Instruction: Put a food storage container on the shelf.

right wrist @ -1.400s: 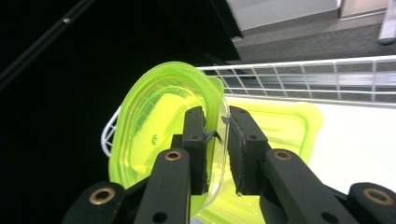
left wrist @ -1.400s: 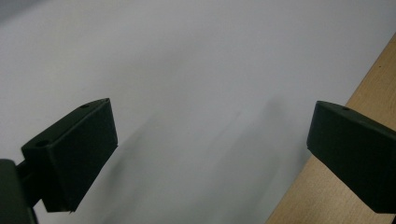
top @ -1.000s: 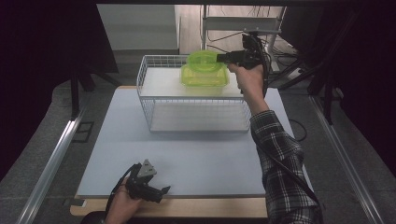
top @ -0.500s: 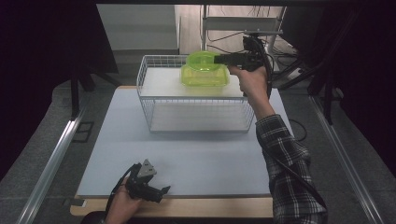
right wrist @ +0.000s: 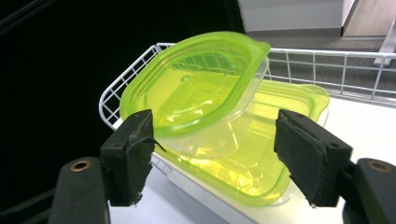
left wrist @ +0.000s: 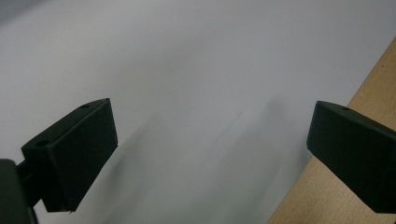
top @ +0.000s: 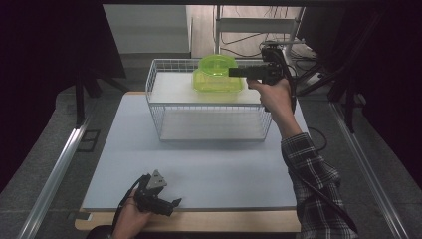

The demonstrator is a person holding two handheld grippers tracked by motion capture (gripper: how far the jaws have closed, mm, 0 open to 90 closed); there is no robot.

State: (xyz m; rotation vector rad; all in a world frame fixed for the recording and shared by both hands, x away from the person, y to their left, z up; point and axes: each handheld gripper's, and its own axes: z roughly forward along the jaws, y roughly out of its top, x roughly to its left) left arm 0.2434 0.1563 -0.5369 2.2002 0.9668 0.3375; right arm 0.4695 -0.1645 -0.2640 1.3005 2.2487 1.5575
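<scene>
Right tool [top: 234, 72] level, open beside containers [top: 217, 75]

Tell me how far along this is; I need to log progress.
Done: two green tubs sit stacked on the rack. In hand: the right claw, jaws just opening, is apart from them. The left claw rests open on the table. Left: withdrawing, probably.

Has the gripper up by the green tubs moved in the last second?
Yes. The right gripper has backed off rightward along the wire basket, away from the green tubs; its jaws have just been opening.
</scene>
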